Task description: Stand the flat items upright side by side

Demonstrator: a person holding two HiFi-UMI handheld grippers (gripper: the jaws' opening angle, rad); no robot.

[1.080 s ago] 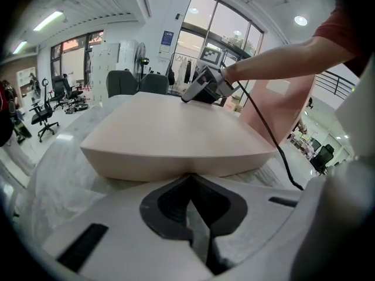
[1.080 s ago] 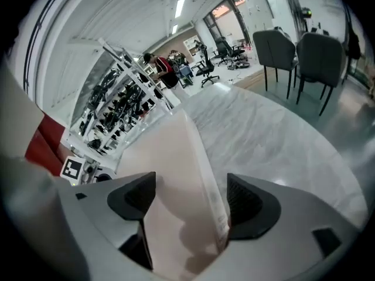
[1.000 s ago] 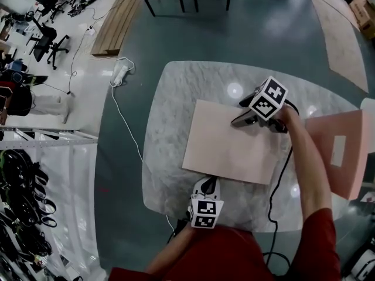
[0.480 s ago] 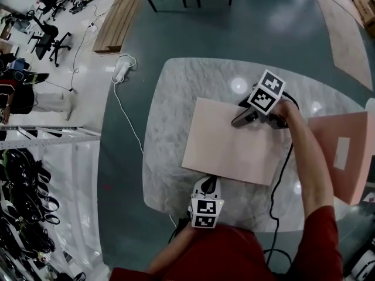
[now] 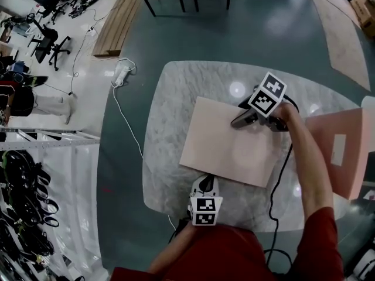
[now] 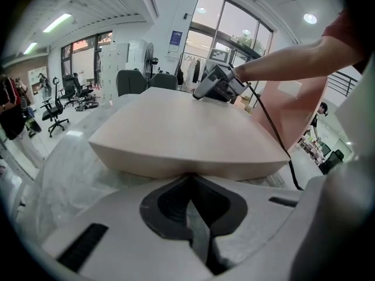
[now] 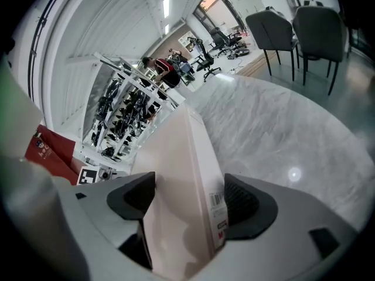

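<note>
Flat boxes: two, both pale pink, thin and rectangular with a smooth matte skin
First flat box (image 5: 228, 151): lies broad face up on the middle of the tabletop; its thin side carries a small barcode sticker, seen in the right gripper view (image 7: 181, 174); from the left gripper view its near edge (image 6: 181, 127) fills the front
Second flat box (image 5: 343, 174): stands on edge, leaning, at the right end of the tabletop, well apart from the first; a white rectangular label on its face
Hand-held grippers: two, each with a marker cube
Right hand-held gripper (image 5: 243, 120): its dark ribbed pads pinch the far right edge of the first flat box, one pad on each broad face (image 7: 187, 198)
Left hand-held gripper (image 5: 205, 183): jaws pressed together, holding nothing; tips (image 6: 188, 179) right at the near edge of the first flat box
Tabletop (image 5: 170, 98): one, pale grey-veined marble, glossy, with rounded corners
Chairs (image 7: 293, 28): two, dark, beyond the far side
</note>
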